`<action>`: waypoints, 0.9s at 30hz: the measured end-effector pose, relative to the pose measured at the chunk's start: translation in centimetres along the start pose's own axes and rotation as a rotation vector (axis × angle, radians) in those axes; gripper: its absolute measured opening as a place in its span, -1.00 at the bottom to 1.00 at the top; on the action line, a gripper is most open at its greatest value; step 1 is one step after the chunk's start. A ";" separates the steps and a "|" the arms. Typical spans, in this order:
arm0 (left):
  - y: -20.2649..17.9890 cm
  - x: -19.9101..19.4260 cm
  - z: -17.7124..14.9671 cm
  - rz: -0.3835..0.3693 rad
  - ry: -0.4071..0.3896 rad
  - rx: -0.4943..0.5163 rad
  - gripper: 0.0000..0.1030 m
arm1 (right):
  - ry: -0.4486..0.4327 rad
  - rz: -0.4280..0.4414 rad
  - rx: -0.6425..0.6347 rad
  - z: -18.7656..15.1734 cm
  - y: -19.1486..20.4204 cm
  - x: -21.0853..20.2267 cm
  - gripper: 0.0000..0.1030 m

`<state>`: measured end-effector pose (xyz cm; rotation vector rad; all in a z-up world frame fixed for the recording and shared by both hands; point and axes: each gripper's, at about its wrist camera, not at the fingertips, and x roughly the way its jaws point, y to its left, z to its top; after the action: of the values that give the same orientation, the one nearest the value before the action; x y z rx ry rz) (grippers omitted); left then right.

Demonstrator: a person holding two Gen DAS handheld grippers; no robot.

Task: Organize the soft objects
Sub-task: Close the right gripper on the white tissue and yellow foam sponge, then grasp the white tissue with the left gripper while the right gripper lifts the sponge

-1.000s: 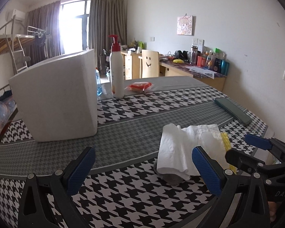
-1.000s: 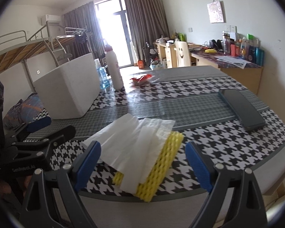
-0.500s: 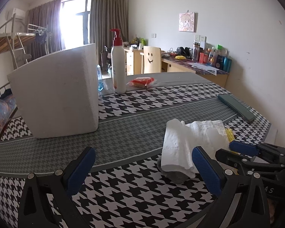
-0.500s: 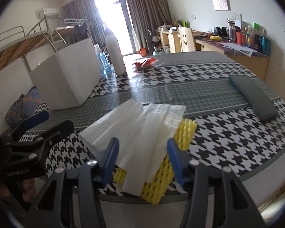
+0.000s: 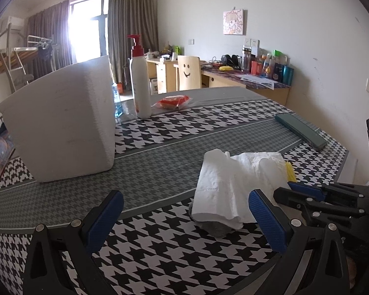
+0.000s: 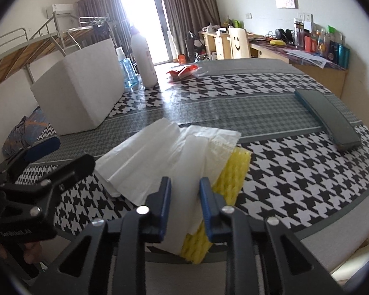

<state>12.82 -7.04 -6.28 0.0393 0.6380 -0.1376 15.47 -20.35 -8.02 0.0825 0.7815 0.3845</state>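
Two grippers work over the houndstooth table (image 5: pixel 160 245), where the white foam box (image 5: pixel 61 127) stands well off to the left. The white tissue stack (image 6: pixel 160 162) lies at the near edge on a yellow foam net (image 6: pixel 233 172), its long axis running away from the right gripper (image 6: pixel 184 206). That gripper, the nearer one, has just been closing, and its jaws now pinch the stack's near end. The left gripper (image 5: pixel 184 218) stands wide apart, empty, beside the stack's left edge.
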 end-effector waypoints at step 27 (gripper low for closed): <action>-2.9 4.4 -0.4 -0.084 0.178 0.065 -0.25 | -0.018 0.087 0.064 -0.2 -2.4 -1.5 -0.54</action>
<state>15.70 -10.38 -9.23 0.0887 0.8136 -0.2383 15.09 -23.13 -7.66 0.1797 0.7745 0.4412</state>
